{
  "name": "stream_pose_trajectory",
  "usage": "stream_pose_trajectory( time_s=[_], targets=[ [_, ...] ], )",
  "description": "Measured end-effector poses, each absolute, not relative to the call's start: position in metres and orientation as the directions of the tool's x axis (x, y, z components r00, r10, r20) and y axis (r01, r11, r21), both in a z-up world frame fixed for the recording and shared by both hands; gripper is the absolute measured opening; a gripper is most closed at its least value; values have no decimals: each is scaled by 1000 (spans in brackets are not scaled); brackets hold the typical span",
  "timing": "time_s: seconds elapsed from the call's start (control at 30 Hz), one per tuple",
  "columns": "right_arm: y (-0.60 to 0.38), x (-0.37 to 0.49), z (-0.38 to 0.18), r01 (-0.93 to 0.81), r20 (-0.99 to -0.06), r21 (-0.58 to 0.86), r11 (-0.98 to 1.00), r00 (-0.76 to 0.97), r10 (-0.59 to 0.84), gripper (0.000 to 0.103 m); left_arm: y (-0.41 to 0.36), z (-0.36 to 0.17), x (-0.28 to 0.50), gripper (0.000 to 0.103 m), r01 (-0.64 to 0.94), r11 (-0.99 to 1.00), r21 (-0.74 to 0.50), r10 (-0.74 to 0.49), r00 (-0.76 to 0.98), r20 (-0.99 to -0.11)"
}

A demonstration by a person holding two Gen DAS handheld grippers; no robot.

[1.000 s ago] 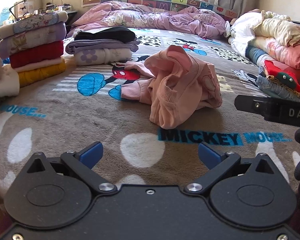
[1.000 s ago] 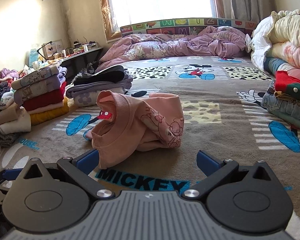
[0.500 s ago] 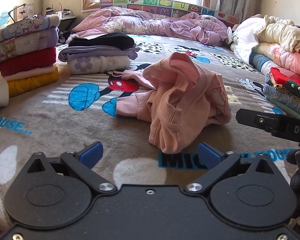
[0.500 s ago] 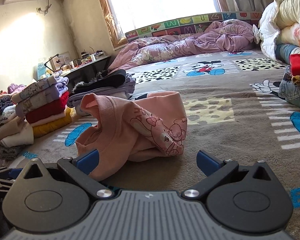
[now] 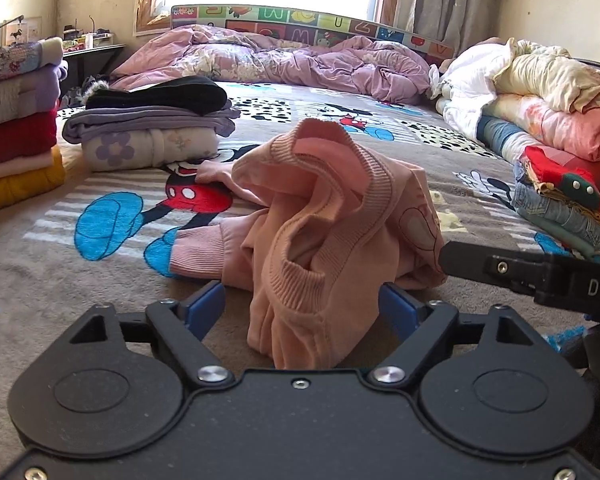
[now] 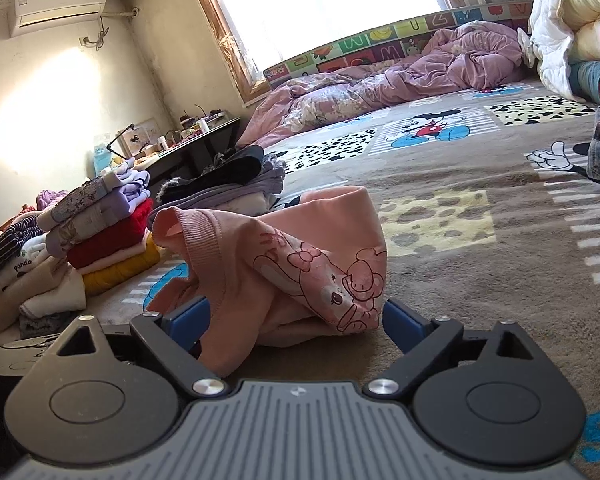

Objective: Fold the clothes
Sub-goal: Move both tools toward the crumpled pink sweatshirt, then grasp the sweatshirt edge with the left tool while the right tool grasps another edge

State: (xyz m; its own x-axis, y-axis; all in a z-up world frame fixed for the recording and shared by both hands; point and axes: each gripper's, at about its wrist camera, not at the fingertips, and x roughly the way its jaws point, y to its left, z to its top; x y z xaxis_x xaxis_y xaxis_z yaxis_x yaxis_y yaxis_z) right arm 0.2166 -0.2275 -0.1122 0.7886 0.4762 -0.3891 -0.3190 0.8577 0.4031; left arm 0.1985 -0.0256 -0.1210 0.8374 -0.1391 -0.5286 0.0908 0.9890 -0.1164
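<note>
While pink sweatshirt (image 5: 332, 232) lies crumpled on blanket (image 5: 60, 276), left gripper (image 5: 300, 308) and right gripper (image 6: 296, 316) flank its near hem, both spread, presumably to grasp.

Matt ribbed-knit pink sweatshirt (image 5: 332, 236), plush blanket (image 5: 60, 280)

pink sweatshirt (image 5: 332, 240), cartoon print | grey blanket (image 5: 60, 280), Mickey pattern | claw pads (image 5: 204, 308) blue

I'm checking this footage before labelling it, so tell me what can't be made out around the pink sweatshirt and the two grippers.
- Pink sweatshirt: crumpled, so its second sleeve is buried in folds in both views.
- Left gripper: near hem hidden behind its body.
- Right gripper: left fingertip partly behind cloth; contact unclear.
- Right gripper, left wrist view: cut off by the frame edge.
</note>
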Motion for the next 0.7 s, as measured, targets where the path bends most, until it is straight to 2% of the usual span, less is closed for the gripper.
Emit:
stream_pose_trajectory(
  time_s=[0.07,0.23,0.4,0.53,0.7],
  targets=[
    [-226,221,-113,-331,-389,403,853,782,487,84,-26,-121,203,80,95,988,-118,-143,841,-522],
    [-229,228,-116,-330,-388,419,846,777,495,70,-26,-114,216,78,117,985,-125,-164,859,-486],
    [-234,233,-119,-317,-386,440,840,778,495,66,-32,-112,230,76,154,979,-136,-200,862,-465],
    [-238,235,-122,-294,-387,456,840,785,484,66,-38,-114,236,65,188,974,-130,-226,866,-445],
    [-245,237,-125,-268,-383,486,832,790,478,69,-42,-118,231,33,229,970,-84,-243,878,-412]
  ],
)
